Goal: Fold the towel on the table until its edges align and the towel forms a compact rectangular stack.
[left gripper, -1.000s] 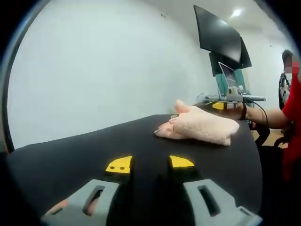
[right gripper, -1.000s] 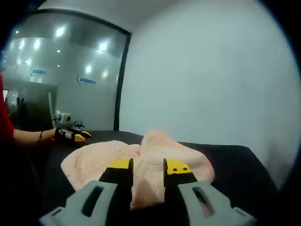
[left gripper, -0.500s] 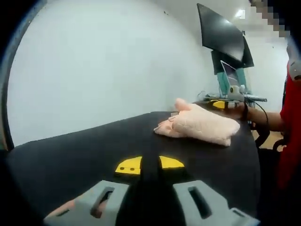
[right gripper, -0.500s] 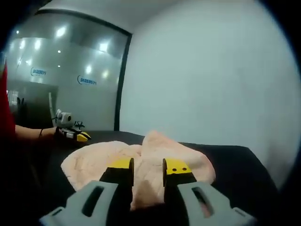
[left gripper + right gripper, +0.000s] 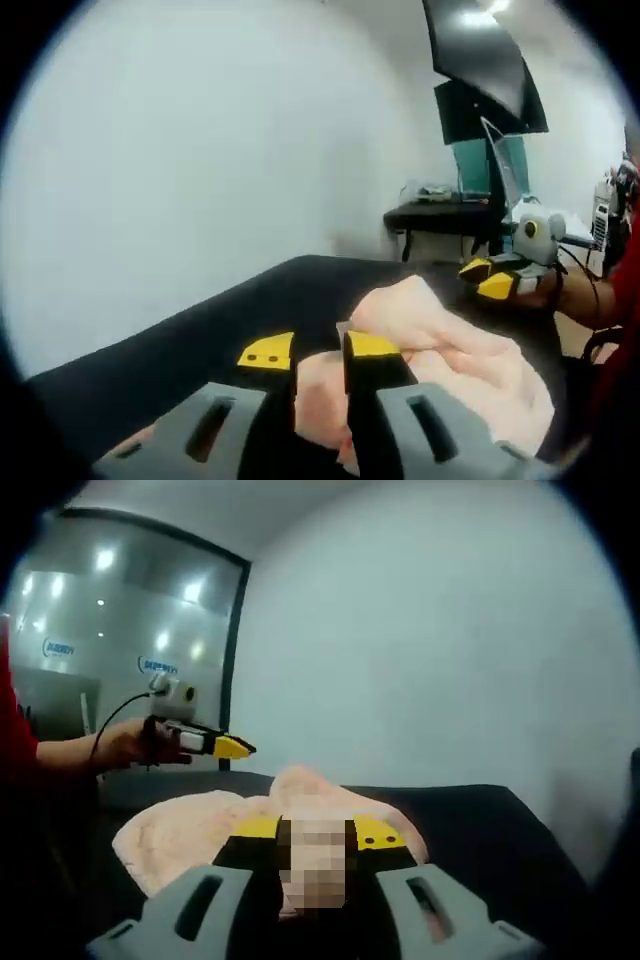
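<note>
1. The pink towel (image 5: 450, 350) lies bunched on the black desk (image 5: 200, 340).
2. The left hand-held gripper (image 5: 308, 350) has its jaws slightly parted, tips at the towel's near edge.
3. The right hand-held gripper (image 5: 316, 830) pinches a raised towel fold.

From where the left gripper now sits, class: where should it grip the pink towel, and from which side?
Grip the towel at its raised, bunched fold nearest the left gripper, coming in low from the near edge of the black table. That ridge stands up, likely giving the jaws something to close around.
</note>
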Motion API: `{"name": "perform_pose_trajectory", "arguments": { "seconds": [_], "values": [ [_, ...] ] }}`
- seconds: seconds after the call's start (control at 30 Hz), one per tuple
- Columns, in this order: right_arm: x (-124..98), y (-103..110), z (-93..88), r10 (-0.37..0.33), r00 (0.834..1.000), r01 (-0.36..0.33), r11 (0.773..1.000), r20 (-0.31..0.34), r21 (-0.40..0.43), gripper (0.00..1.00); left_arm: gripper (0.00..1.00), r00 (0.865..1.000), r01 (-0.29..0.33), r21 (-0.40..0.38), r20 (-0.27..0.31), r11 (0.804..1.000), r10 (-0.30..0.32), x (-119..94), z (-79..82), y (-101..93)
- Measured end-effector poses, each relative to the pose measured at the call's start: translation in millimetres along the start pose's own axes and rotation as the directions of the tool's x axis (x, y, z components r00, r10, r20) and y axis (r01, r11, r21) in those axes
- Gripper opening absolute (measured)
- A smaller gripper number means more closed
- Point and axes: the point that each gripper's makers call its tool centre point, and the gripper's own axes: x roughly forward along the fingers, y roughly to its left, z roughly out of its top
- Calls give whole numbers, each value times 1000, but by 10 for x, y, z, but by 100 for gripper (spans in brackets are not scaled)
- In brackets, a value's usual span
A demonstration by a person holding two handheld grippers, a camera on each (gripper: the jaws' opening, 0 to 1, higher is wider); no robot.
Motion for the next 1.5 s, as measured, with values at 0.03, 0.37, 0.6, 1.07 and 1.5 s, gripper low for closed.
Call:
{"name": "perform_pose_trajectory", "arguments": {
  "seconds": [0.03,0.37,0.6,1.07,1.5],
  "values": [
    [0,16,-10,3,1000,-3,1000,-6,-8,21,18,1000,18,-25,4,1000,-18,99,-2,2],
    [-34,52,67,18,999,-19,1000,31,22,21,19,969,246,-186,47,951,-241,531,-60,-333],
    [-38,74,67,18,999,-19,1000,28,19,21,1,983,183,-104,30,977,-181,486,151,-302],
    [-317,53,875,-69,968,72,997,241,-2,19,2,966,190,329,106,925,-236,146,1580,-1148],
    [-233,229,1691,100,987,-66,966,127,-249,29,2,893,391,497,2,775,-451,-24,1723,-1931]
  ]
}}
